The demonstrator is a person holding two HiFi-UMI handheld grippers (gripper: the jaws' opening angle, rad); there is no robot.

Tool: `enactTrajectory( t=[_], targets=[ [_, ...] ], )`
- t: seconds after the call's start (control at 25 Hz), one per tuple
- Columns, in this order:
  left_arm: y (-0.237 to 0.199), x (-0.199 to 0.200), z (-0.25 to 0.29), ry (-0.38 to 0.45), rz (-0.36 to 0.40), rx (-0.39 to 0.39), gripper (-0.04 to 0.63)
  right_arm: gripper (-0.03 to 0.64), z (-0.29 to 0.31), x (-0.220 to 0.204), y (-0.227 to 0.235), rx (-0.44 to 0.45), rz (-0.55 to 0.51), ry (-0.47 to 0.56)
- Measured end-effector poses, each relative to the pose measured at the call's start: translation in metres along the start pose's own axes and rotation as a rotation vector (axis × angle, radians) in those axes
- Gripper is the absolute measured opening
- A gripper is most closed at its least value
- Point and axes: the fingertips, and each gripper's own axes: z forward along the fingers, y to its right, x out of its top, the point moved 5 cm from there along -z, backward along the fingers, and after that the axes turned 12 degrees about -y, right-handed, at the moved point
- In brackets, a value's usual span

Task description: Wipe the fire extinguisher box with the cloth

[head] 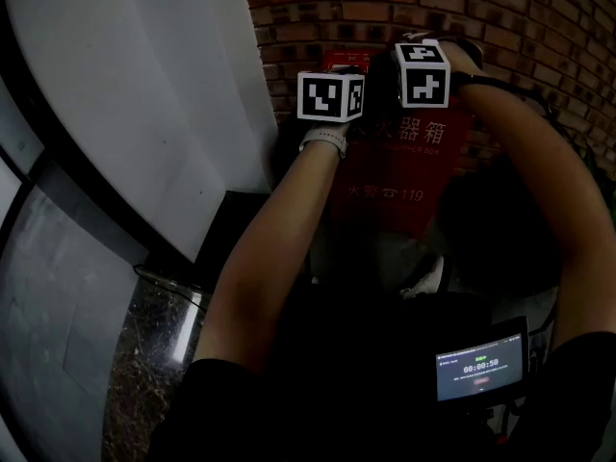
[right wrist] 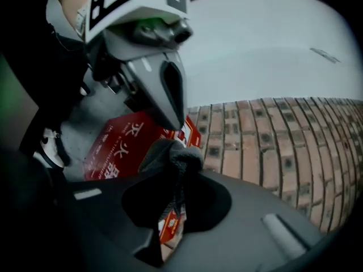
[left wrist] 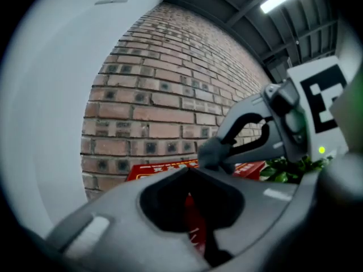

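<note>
— Where is the box?

— The red fire extinguisher box [head: 414,176] stands against the brick wall [head: 539,27], right next to a white wall [head: 144,94].

— And the cloth?

— The grey cloth [right wrist: 173,152] is bunched up and pinched tight in the right gripper [right wrist: 173,203], over the box's top edge. I cannot tell if it touches.

— The other one?

— The left gripper [left wrist: 193,208] has its jaws drawn together on nothing, with a thin slit of red showing between them. It hangs just beside the right one.

— Anything around?

— Green leaves [left wrist: 289,171] beyond the box, and a small lit screen [head: 479,367] near the person's chest.
</note>
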Motion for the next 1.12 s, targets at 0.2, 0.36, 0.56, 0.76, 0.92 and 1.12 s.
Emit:
enactTrajectory(
  t=[0.2,0.36,0.56,0.76,0.92,1.12],
  targets=[
    [0.027,0.006,0.008,0.018,0.036,-0.018,0.003,0.032,0.008,-0.038,0.019,-0.083,0.059,-0.059],
    [0.036,0.004,0.016,0.022,0.047,-0.020,0.003,0.032,0.022,-0.057,0.025,-0.114,0.091,-0.089],
    [0.035,0.002,0.020,0.017,0.047,0.012,0.003,0.032,0.046,-0.065,0.025,-0.117,0.094,-0.100],
    [0.031,-0.002,0.026,-0.001,0.061,0.032,0.003,0.032,0.073,-0.052,0.031,-0.115,0.107,-0.076],
    [0.028,-0.002,0.028,0.015,0.102,0.069,0.003,0.032,0.100,-0.049,0.037,-0.123,0.112,-0.089],
    [0.020,-0.002,0.030,0.048,0.110,0.099,0.003,0.032,0.131,-0.049,0.045,-0.115,0.124,-0.107]
  ],
)
